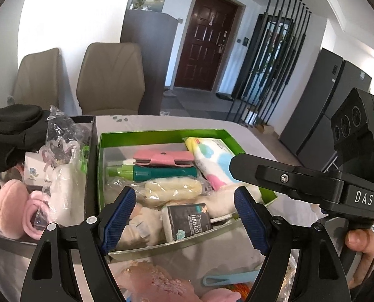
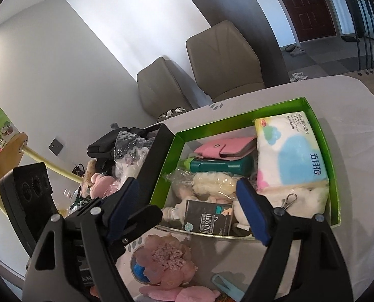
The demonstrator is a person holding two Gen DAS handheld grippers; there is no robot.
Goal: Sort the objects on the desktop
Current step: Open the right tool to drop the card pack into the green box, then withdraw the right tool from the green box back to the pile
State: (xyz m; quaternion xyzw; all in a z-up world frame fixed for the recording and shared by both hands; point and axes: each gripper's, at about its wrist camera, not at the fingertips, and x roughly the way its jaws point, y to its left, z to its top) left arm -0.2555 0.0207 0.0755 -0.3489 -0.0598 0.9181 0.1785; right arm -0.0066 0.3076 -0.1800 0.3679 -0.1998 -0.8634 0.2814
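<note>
Black tray, far left: an open black-walled box (image 1: 91, 156) beside the green one, heaped with soft pink plush pieces (image 1: 9, 196) and crinkly clear plastic bags (image 1: 61, 136); it looks to be one sorting bin, for soft toys.
Left gripper: the black two-finger tool with blue ribbed pads (image 1: 184, 216) hovers over the near edge of the green box, its jaws wide and nothing between them.
Green box: a shallow green cardboard tray (image 2: 310, 112) on the pale worktop (image 2: 363, 95), seemingly the second bin, packed tight.
Inside it: a pink snap-flap wallet (image 2: 224, 148) lies flat on a teal tube with a green cap (image 2: 219, 164); the tube's long axis runs across the box, cap pointing towards the black tray. A polka-dot tissue pack (image 2: 290, 156) lies lengthwise along the right wall. A small dark carton printed in white (image 2: 207, 220) leans at the near edge.
Right gripper: (image 2: 189, 211) poised above that carton, jaws wide, empty.
Unsorted, nearest: a pink fabric flower (image 2: 165, 259) and a pale blue clip (image 2: 224, 284) on the worktop, probably next.
</note>
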